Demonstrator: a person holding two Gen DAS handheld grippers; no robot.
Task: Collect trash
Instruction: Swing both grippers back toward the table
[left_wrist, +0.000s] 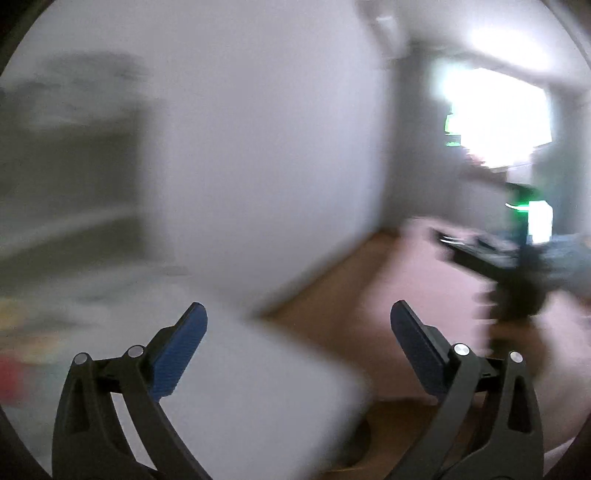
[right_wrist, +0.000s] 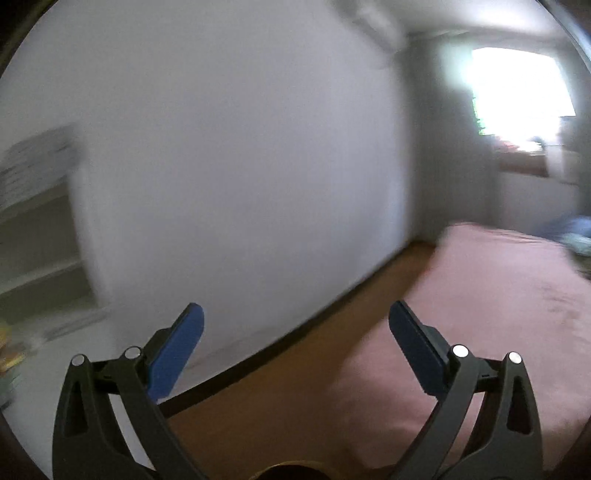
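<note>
Above a pink bed (right_wrist: 480, 295), both tongs (left_wrist: 299, 314) (right_wrist: 295, 314) gaping empty, right tongs' blurred body (left_wrist: 517, 273) visible only leftward.

My two wrist cameras are looking forward along my jaws, tilting slightly downward across the room. Both are sharing the plain white wall (left_wrist: 266, 166) (right_wrist: 240, 166), the pink-covered bed (left_wrist: 424, 288) (right_wrist: 480, 295), the brown wooden floor (left_wrist: 332, 295) (right_wrist: 295, 387) and the far bright window (left_wrist: 495, 114) (right_wrist: 517, 92).

Wall (right_wrist: 229, 155) ahead-left – bed (right_wrist: 498, 295) right, floor (right_wrist: 295, 369) strip between; shelves (right_wrist: 37, 229) far left, window (right_wrist: 521, 92) behind bed.
</note>
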